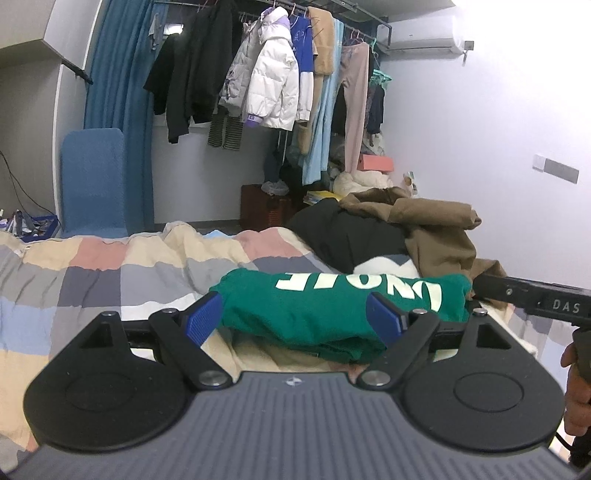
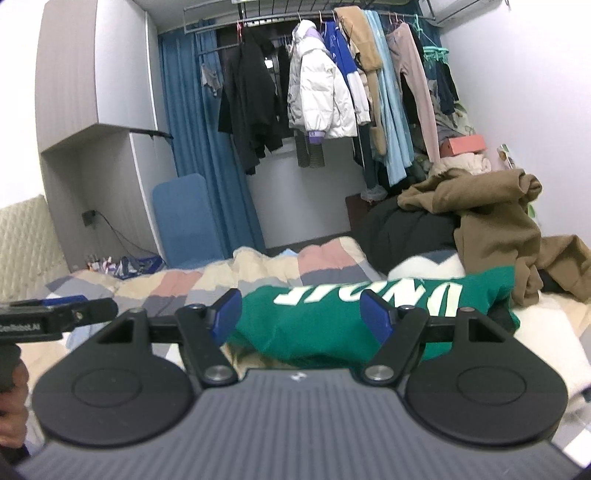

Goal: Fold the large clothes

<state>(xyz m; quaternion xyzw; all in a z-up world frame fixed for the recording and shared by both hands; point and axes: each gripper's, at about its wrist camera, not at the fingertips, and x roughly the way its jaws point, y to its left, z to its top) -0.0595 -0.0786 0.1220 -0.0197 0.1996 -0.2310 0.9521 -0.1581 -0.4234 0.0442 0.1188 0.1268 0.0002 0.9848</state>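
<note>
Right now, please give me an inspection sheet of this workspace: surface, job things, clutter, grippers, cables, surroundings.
Surface: bed with a checked quilt, wrinkled.
Job's things: green top, folded into a bundle, white letters up.
Clutter: brown garment and black garment heaped behind the top.
Grippers: left gripper open; right gripper open; the top lies ahead of both.
Cables: black cable by the far wall.
Surroundings: clothes rail, blue curtain, air conditioner.

Bright, even room light — fisheye bending, corners washed-out
</note>
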